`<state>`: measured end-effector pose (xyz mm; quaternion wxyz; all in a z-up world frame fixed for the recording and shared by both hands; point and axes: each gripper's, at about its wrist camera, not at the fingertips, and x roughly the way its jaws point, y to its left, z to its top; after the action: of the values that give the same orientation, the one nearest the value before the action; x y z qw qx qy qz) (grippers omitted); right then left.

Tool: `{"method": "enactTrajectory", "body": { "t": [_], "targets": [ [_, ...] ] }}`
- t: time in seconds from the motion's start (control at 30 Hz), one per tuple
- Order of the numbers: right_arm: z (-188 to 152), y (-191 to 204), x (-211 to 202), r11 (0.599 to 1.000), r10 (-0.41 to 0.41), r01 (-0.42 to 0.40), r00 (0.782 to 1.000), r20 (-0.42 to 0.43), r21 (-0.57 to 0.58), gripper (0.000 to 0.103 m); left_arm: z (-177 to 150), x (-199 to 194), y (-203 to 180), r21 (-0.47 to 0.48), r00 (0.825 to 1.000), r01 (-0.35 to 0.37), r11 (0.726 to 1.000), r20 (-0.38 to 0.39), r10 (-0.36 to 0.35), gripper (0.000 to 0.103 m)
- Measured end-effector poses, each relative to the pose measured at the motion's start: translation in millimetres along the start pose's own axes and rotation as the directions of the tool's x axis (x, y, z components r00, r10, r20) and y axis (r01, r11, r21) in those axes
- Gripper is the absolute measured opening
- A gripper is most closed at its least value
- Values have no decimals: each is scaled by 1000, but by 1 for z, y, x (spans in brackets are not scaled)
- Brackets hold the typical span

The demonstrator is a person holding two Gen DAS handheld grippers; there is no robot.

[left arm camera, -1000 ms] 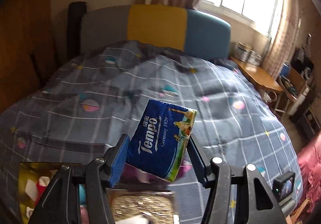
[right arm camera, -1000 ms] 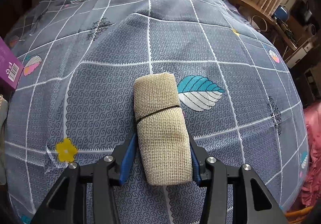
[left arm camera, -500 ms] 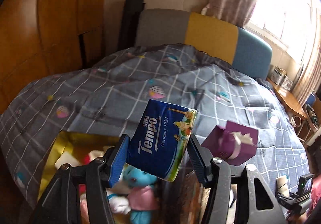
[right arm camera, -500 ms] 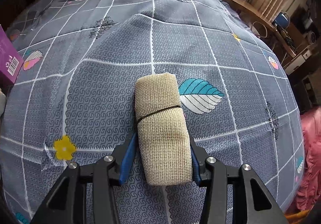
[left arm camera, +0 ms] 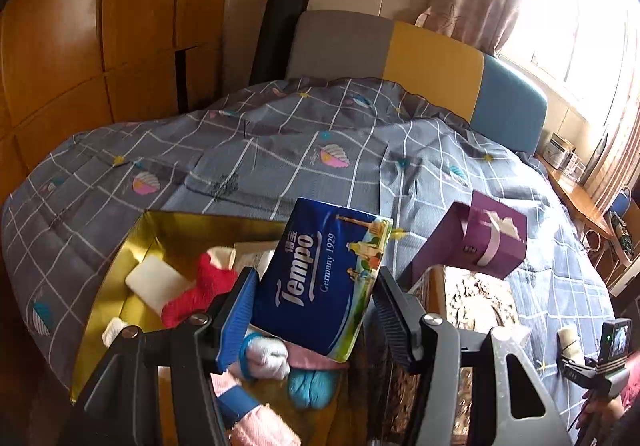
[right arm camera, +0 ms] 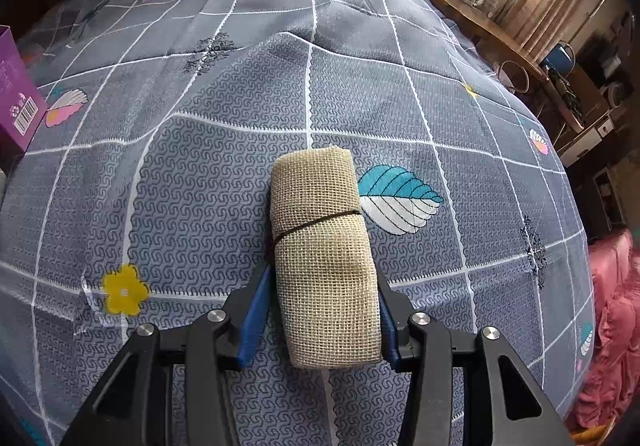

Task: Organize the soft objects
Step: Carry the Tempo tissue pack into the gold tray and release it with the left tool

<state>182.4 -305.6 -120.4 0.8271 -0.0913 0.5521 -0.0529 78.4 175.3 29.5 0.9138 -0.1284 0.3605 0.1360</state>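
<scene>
My left gripper is shut on a blue Tempo tissue pack and holds it above an open gold-lined box. The box holds soft items: a red sock, a white sponge, blue and pink socks. My right gripper is shut on a beige rolled burlap cloth tied with a dark band, just above the grey checked bedspread. The right gripper also shows at the lower right in the left wrist view.
A purple tissue box stands on the bed beside an ornate box lid; it also shows at the left edge of the right wrist view. A headboard is at the back, a wooden wardrobe left, a side table right.
The left gripper has swung left and down with the Tempo pack, bringing the gold box and purple tissue box into view. The right gripper holds the burlap roll nearly still.
</scene>
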Motion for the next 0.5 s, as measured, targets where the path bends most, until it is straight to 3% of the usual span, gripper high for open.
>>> {"method": "enactTrajectory", "body": {
  "t": [0.5],
  "targets": [
    [-5, 12, -7, 998, -20, 22, 999, 26, -59, 41, -48, 9, 28, -22, 997, -12, 1000, -80, 10, 59]
  ]
}}
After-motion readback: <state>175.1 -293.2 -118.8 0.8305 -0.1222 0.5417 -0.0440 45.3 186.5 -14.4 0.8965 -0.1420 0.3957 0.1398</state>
